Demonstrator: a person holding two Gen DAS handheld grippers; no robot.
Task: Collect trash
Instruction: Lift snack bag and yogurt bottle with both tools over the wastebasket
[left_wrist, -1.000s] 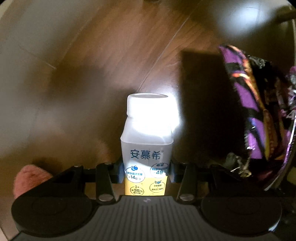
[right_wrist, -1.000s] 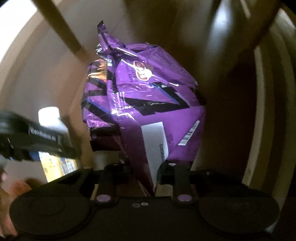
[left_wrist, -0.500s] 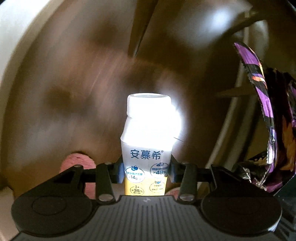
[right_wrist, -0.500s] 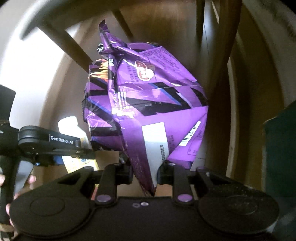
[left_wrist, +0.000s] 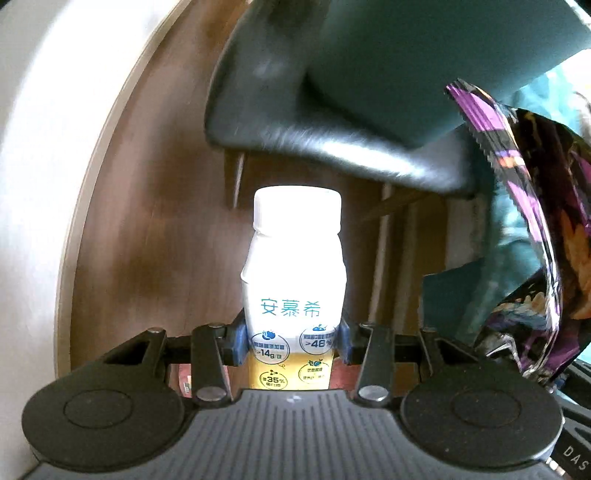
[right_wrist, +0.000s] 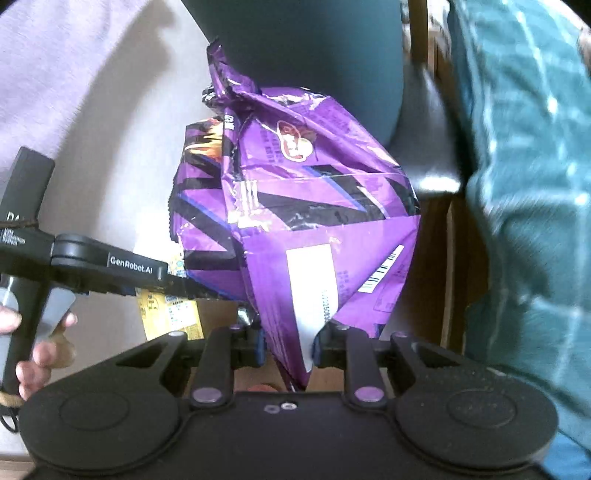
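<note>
Our left claw (left_wrist: 291, 343) grips a white yogurt bottle (left_wrist: 293, 280) by its lower body, held upright in the air. Our right claw (right_wrist: 288, 349) pinches the bottom edge of a purple snack bag (right_wrist: 295, 210), just beside the bottle. A dark chair seat (left_wrist: 332, 110) looms close ahead, with teal cloth (right_wrist: 524, 184) at right.

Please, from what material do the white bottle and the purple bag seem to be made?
The white bottle looks like opaque plastic with a smooth, slightly glossy finish: a moulded cap and shoulder, and light glows through it. The purple bag seems to be thin plastic film, probably foil-lined: it is shiny and crinkled, has a serrated sealed edge, and shows a silvery inside in the left wrist view.
</note>
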